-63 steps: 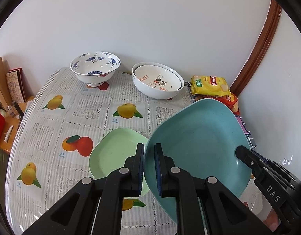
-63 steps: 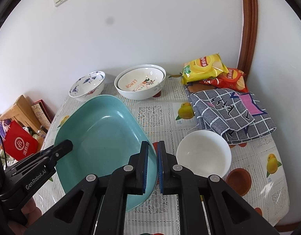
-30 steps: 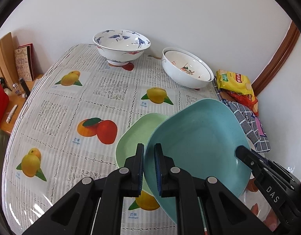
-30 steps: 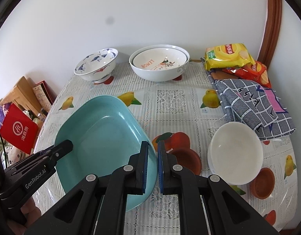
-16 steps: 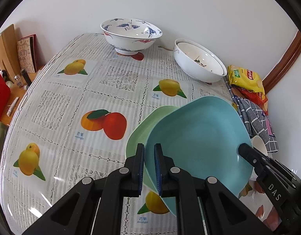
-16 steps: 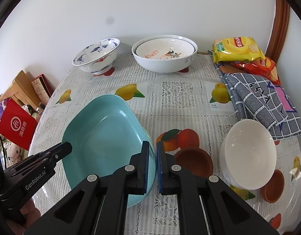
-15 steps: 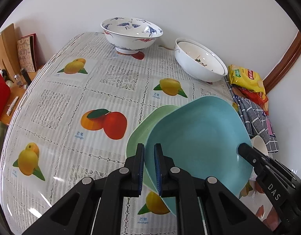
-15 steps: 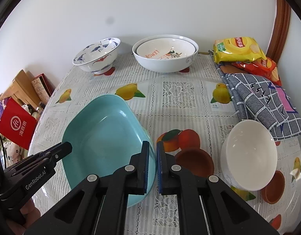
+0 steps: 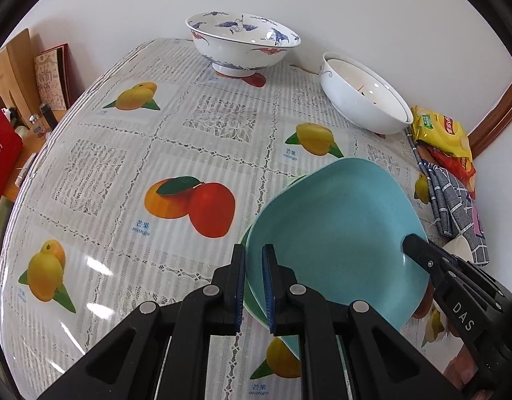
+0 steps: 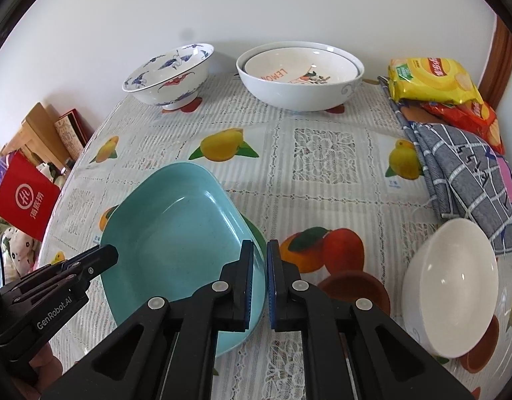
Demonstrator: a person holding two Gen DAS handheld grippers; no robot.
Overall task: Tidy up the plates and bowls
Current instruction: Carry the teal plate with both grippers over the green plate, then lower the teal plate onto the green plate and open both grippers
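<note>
Teal and squarish, a deep plate [image 9: 339, 230] is carried low over a green plate [image 10: 257, 233], whose edge peeks out beneath it on the fruit-print tablecloth [image 9: 155, 153]. Two black grippers hold it from opposite rims. The left gripper [image 9: 253, 286] has its jaws nearly closed, clamped on the teal plate's near left rim. The right gripper [image 10: 260, 286] is likewise pinched almost shut on the opposite rim. Behind the teal plate, against the wall, stand a blue-and-white patterned bowl [image 10: 170, 73] and two nested white bowls [image 10: 301, 76]. Right of the teal plate a plain white bowl [image 10: 451, 286] lies tipped on its side, near a grey checked cloth [image 10: 469, 180] and yellow snack bags [image 10: 429, 80].
</note>
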